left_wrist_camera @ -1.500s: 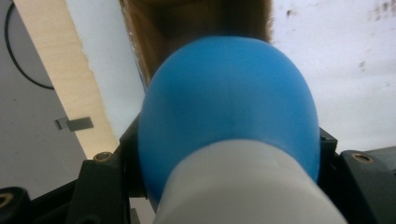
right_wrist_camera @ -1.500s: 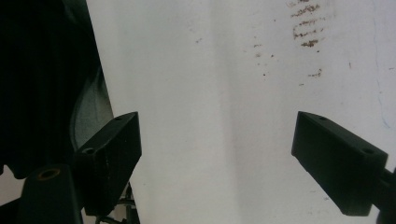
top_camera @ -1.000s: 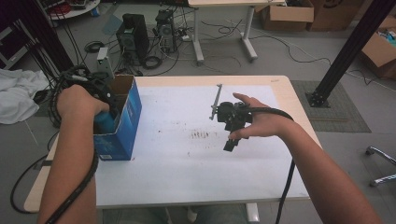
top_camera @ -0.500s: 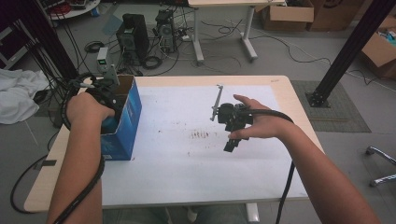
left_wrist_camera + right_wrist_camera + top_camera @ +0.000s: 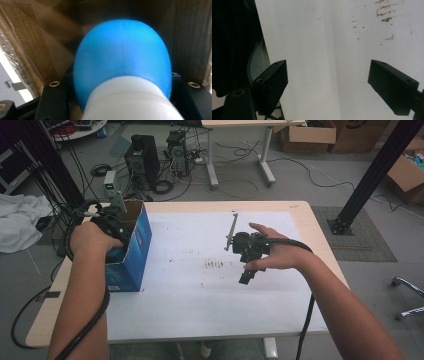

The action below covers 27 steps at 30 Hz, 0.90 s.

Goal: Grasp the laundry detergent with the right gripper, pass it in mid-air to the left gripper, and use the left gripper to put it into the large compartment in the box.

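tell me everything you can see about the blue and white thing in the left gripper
The blue and white thing looks like smooth, matte plastic: a rounded blue dome that meets a white, cylinder-like part nearer the camera. It sits between the black jaws of the left gripper, which appear shut on its sides. Brown cardboard walls surround it, so it is inside the open blue box at the left side of the table. From the left gripper view, its dome end points deeper into the box. What the thing is cannot be told.

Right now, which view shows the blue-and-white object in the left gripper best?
The left gripper view: the blue-and-white object sits close up inside the cardboard box. In the high view, the left hand and box wall cover it.
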### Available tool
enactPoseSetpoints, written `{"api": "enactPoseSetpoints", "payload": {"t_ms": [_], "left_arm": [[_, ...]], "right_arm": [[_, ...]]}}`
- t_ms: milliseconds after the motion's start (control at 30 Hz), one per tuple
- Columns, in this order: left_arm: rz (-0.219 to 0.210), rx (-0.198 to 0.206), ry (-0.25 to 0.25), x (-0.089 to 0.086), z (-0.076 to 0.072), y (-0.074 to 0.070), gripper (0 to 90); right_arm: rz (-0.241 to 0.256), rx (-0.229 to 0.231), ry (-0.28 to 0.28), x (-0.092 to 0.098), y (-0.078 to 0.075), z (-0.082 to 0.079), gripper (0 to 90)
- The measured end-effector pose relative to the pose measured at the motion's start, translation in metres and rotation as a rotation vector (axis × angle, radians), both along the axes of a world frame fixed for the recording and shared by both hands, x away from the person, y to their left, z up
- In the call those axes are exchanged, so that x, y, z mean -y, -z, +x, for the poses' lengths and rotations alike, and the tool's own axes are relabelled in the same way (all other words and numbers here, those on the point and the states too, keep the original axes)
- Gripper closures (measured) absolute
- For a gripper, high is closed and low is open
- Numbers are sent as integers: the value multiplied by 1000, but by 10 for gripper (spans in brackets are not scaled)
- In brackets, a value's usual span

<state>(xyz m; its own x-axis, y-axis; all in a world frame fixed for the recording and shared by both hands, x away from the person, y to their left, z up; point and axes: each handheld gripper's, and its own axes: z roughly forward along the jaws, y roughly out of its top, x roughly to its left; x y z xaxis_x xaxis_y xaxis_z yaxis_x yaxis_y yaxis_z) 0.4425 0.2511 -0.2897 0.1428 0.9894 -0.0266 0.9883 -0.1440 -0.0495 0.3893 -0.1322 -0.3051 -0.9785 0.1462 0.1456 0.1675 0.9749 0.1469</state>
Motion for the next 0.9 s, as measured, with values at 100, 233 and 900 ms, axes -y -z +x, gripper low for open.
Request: {"api": "enactPoseSetpoints", "payload": {"t_ms": [100, 233, 900], "left_arm": [[6, -5, -19, 2, 0, 0, 383], [12, -9, -31, 3, 0, 0, 382], [22, -47, -20, 2, -6, -8, 285]], "right_arm": [[5, -1, 4, 0, -1, 0, 160], [1, 0, 2, 0, -1, -2, 160], [0, 5, -9, -4, -1, -6, 160]]}}
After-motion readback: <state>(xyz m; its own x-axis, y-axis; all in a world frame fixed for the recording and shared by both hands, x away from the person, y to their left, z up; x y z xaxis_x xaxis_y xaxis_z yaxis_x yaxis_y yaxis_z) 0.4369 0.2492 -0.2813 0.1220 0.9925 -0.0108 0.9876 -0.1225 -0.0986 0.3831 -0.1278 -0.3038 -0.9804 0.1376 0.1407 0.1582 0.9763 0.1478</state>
